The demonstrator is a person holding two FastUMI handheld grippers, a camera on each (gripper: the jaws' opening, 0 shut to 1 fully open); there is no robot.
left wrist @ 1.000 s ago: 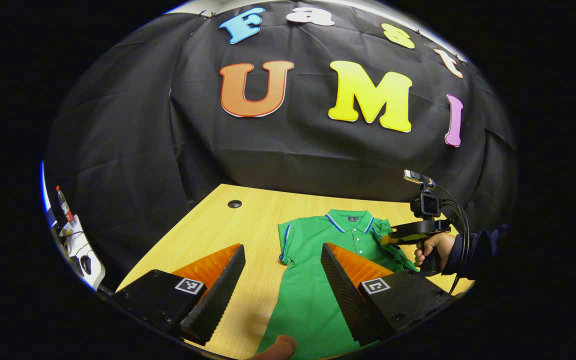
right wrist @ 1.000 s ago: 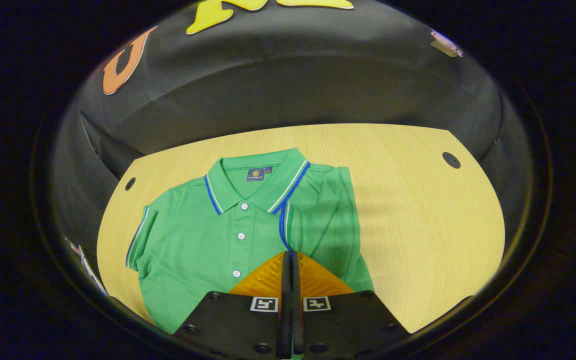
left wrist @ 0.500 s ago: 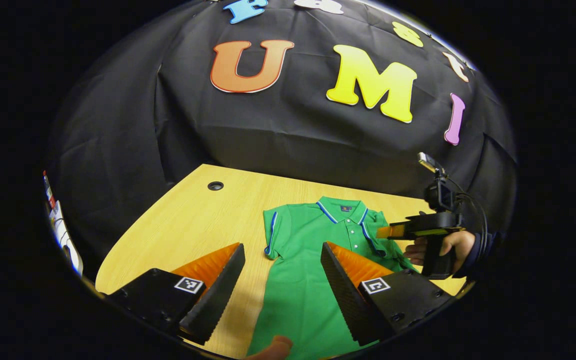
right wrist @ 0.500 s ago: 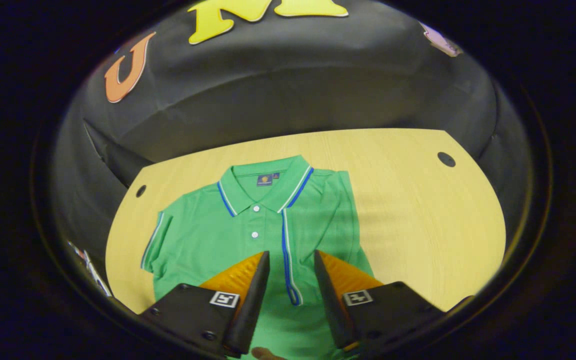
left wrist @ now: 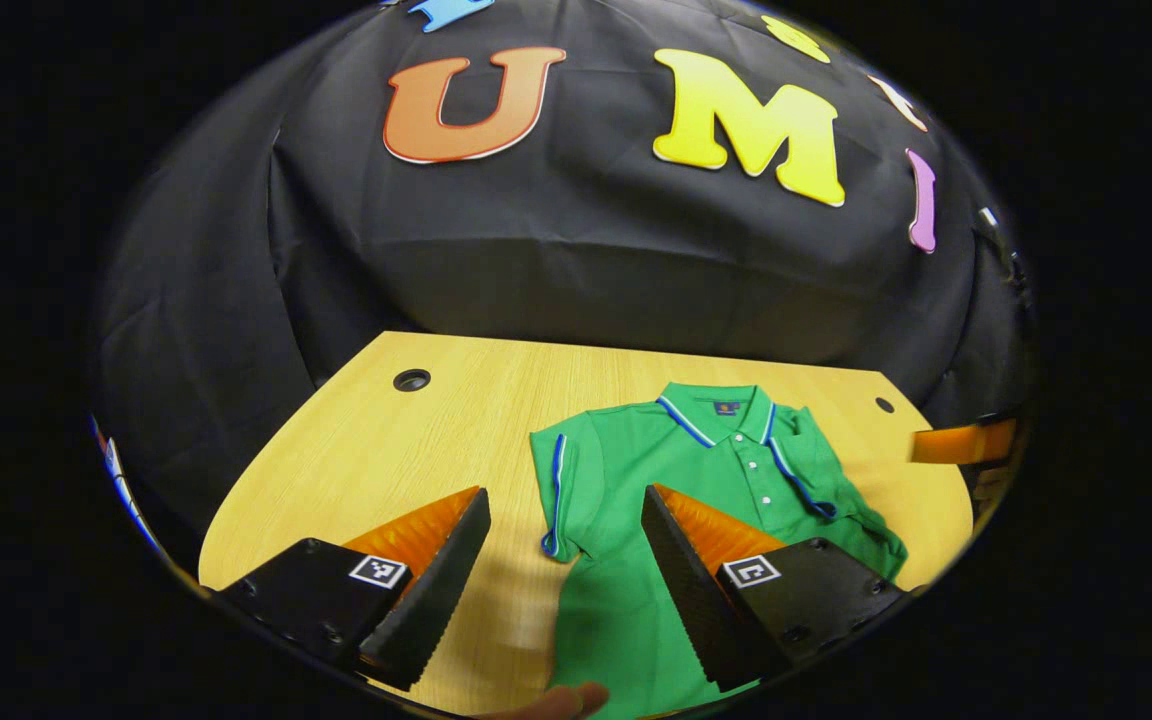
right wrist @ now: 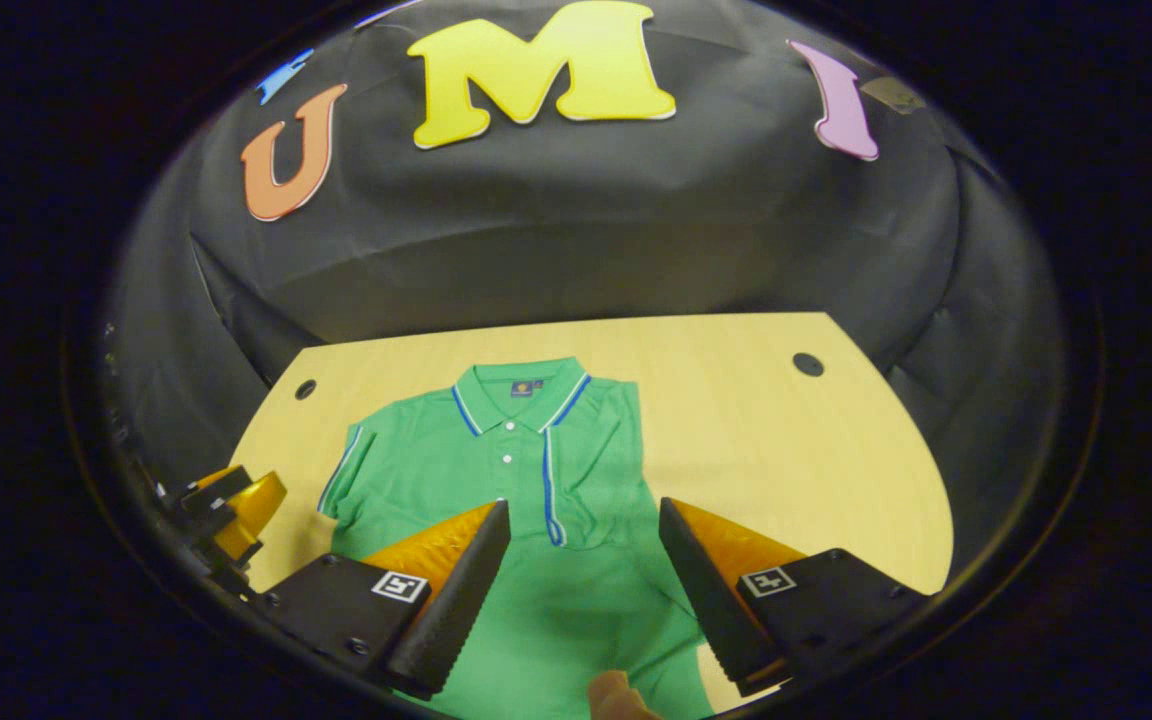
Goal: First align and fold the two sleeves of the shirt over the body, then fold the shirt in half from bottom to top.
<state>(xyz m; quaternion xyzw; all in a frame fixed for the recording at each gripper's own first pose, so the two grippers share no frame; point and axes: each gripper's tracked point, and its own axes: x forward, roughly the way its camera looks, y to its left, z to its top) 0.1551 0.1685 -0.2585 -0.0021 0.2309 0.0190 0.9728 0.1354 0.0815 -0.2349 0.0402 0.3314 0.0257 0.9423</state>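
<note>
No wording can be read: the small dark neck label (right wrist: 519, 388) inside the collar of the green shirt (right wrist: 496, 480), ahead of the right gripper (right wrist: 584, 530), is too small to make out, and square black-and-white coded markers (left wrist: 379, 571) sit on the left gripper (left wrist: 564, 515).

Right hand-held gripper (right wrist: 581, 580) hangs wide apart above the green shirt (right wrist: 496, 470) on the table (right wrist: 786, 450).
</note>
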